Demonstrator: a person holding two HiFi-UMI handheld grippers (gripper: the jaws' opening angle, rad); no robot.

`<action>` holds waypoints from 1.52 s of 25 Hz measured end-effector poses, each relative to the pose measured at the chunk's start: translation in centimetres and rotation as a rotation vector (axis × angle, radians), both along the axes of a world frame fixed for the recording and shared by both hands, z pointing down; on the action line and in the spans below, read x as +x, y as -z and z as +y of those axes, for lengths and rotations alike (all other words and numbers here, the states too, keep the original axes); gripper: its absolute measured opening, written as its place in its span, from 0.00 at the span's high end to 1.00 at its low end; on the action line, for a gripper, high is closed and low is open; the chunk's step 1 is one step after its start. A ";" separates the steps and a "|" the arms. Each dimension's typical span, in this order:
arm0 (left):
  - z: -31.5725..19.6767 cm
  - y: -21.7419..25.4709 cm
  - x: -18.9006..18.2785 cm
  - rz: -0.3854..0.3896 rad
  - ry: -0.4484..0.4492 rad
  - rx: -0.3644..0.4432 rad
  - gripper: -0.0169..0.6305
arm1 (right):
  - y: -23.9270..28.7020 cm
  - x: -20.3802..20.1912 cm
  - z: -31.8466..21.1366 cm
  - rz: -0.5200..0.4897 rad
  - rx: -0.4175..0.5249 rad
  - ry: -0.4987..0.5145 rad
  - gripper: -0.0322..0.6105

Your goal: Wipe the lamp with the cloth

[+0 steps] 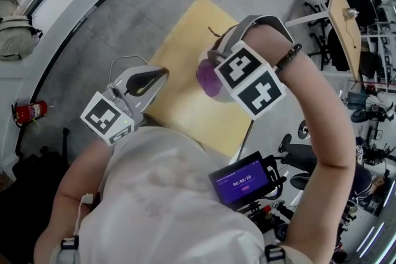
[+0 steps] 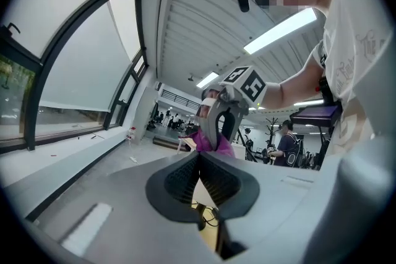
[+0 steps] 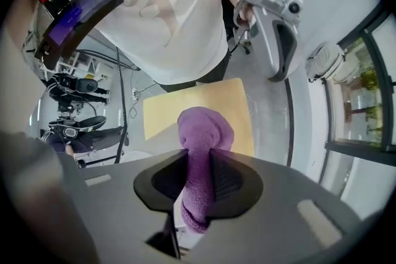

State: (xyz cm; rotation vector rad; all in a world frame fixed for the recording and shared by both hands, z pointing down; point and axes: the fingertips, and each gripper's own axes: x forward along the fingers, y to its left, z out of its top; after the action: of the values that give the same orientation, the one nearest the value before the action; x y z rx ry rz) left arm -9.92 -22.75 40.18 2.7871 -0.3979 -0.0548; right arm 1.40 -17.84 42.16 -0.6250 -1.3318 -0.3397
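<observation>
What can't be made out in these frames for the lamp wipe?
- Lamp: in no view; in the head view the right gripper and arm cover part of the yellow tabletop.
- Purple fuzzy cloth: lower end, right gripper view, hidden below the jaws.
- Purple device screen: digits too small, head view.

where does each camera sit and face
Head view: on the person's head, facing steeply down at the yellow table; shirt, arms, left gripper, right gripper show.
Left gripper view: on that gripper, facing level across the room; shut jaws, person's torso show.
Right gripper view: on that gripper, facing down; jaws clamp the purple cloth.
Shared: the cloth shows in all three.
</observation>
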 end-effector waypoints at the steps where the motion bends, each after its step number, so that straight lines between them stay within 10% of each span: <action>1: 0.1 0.0 0.2 0.001 -0.011 0.001 0.97 | 0.8 0.0 0.2 -0.015 0.036 -0.002 0.79; 12: 0.5 0.2 2.1 -0.008 -0.139 0.018 0.97 | -1.4 -0.3 2.3 -0.072 0.546 0.093 0.79; 27: 0.7 1.5 3.7 -0.061 -0.198 0.067 0.97 | -13.4 -1.5 8.5 -0.022 0.437 0.088 0.79; 38: 6.6 2.9 5.0 -0.043 -0.132 0.074 0.97 | -0.8 1.4 7.8 -0.099 0.818 0.076 0.79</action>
State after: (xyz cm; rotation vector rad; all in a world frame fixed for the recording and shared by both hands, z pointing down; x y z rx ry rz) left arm -4.95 -16.19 37.28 2.8842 -0.2258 0.0221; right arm 2.77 -10.02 43.00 0.0330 -1.1312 -0.9239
